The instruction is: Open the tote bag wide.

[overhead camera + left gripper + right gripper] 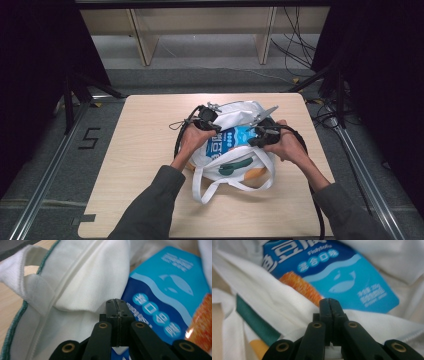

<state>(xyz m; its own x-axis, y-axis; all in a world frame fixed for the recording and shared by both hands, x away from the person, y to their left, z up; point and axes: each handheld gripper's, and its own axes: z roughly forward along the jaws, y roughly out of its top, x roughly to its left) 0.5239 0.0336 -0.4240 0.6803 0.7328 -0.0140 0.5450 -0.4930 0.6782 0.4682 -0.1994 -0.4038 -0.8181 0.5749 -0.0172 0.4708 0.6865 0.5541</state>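
A white cloth bag [240, 112] with green trim lies in the middle of the table [145, 150]. A blue snack packet [227, 140] with an orange picture shows in its mouth. My left gripper [215, 128] is at the left side of the mouth, my right gripper [252, 137] at the right side. In the left gripper view the jaws [116, 302] are shut, pinching a fold of the bag's cloth [82, 277] beside the packet [165, 290]. The right gripper [329, 301] is shut on the bag's rim [274, 305], just below the packet [332, 272].
The bag's long white handles [235, 186] trail toward the table's near edge. A green patch [232, 166] and an orange one mark the bag's front. Cables run from both grippers. Wooden shelf legs [142, 45] stand beyond the table's far edge.
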